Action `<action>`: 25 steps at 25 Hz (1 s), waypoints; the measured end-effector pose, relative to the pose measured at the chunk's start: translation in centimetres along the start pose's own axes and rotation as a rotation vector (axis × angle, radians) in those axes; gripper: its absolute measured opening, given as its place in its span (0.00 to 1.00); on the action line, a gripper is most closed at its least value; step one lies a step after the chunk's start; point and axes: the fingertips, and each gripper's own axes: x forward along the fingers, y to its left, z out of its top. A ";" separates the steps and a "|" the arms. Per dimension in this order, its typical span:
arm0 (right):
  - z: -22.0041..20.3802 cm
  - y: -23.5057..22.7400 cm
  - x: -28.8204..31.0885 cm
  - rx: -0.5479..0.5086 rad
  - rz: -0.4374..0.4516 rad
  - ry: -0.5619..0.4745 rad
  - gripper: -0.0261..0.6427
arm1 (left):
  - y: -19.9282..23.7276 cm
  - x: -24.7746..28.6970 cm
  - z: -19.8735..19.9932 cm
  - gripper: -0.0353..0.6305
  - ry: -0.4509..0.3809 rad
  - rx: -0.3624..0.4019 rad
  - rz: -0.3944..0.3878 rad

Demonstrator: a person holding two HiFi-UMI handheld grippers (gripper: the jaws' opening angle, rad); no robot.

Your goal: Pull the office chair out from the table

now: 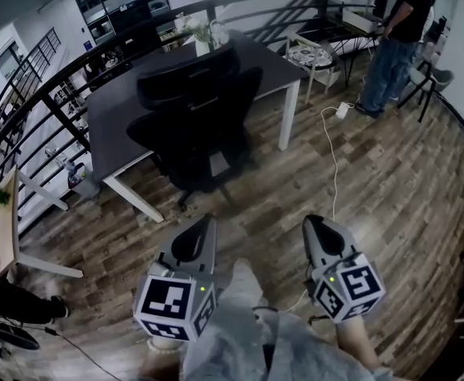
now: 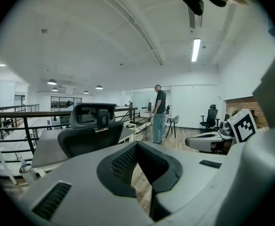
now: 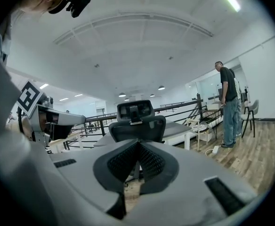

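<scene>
Low in the head view, the left tool (image 1: 205, 222) and the right tool (image 1: 313, 222) hover side by side above the plank floor (image 1: 264, 205). Each has its jaws pressed together, pinching nothing and touching nothing. A strip of bare floor separates them from the black office chair (image 1: 196, 121), which stands at upper centre of the frame with its backrest and headrest turned toward the tools and its seat pushed in at the dark counter (image 1: 117, 105). A white cable (image 1: 332, 161) trails across the boards to the right of the chair. A pale vase (image 1: 203, 36) sits at the counter's far edge. A black railing (image 1: 53, 94) curves behind the counter, and a person in jeans (image 1: 397, 34) stands at upper right.
</scene>
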 end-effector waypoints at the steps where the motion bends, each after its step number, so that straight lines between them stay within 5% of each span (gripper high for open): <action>1: 0.0 -0.1 0.3 0.001 0.003 0.000 0.04 | 0.2 0.3 0.1 0.07 0.000 0.000 0.001; 25: 5.4 -5.5 17.2 -0.111 0.060 0.024 0.05 | 9.3 14.4 4.2 0.07 -0.007 -0.025 0.058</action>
